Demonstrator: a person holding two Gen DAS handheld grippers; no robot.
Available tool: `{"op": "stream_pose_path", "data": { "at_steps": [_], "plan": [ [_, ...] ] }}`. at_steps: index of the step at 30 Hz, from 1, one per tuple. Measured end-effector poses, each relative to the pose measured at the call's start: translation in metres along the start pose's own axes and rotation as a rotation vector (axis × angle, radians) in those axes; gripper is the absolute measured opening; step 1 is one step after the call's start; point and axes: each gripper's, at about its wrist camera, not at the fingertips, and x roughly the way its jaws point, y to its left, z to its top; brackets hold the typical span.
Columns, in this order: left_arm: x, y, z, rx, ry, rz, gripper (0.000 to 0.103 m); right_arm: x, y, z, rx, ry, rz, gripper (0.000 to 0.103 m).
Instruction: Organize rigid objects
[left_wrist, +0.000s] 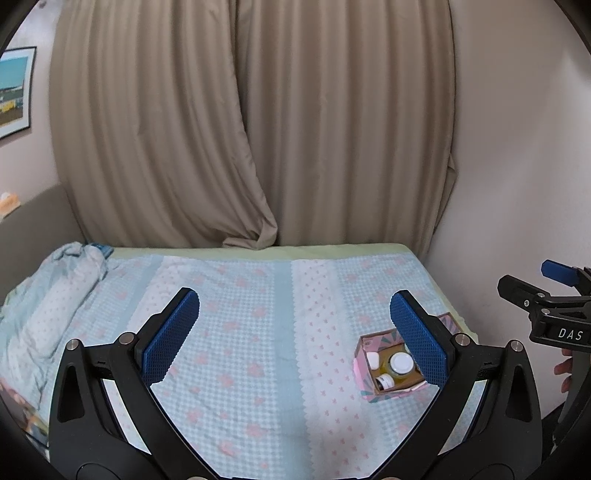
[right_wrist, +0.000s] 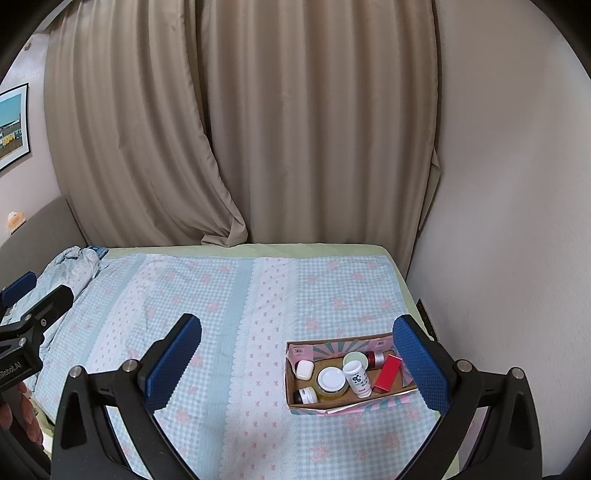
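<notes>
A pink patterned cardboard box (right_wrist: 314, 406) sits on the bed at the right, near the wall. It holds several items: a white-lidded jar (right_wrist: 331, 379), a white pill bottle (right_wrist: 357, 378), a red box (right_wrist: 386, 373), a small white case (right_wrist: 304, 369), a green lid (right_wrist: 353, 359) and a red-capped tube (right_wrist: 375, 357). My right gripper (right_wrist: 297, 363) is open and empty above the bed, the box by its right finger. My left gripper (left_wrist: 295, 334) is open and empty; the box (left_wrist: 364, 387) shows partly behind its right finger. The right gripper (left_wrist: 543, 291) shows at the right edge of the left wrist view.
The bed has a blue checked cover with pink flowers (right_wrist: 207, 295). A crumpled blanket (left_wrist: 55, 295) lies at the left end. Beige curtains (right_wrist: 258, 129) hang behind the bed, a wall (right_wrist: 498, 221) closes the right side, and a headboard (right_wrist: 37, 229) stands at the left.
</notes>
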Motion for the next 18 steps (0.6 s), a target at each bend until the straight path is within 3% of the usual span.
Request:
{"op": "stream_pose_path", "data": {
  "at_steps": [15, 18],
  "plan": [
    [0.008, 0.006, -0.001, -0.015, -0.009, 0.063, 0.103, 0.004, 0.003, 0.002, -0.002, 0.005, 0.001, 0.103],
    [0.01, 0.011, -0.003, -0.029, -0.015, 0.039, 0.103, 0.005, 0.004, 0.003, -0.002, 0.008, 0.0, 0.103]
  ]
}}
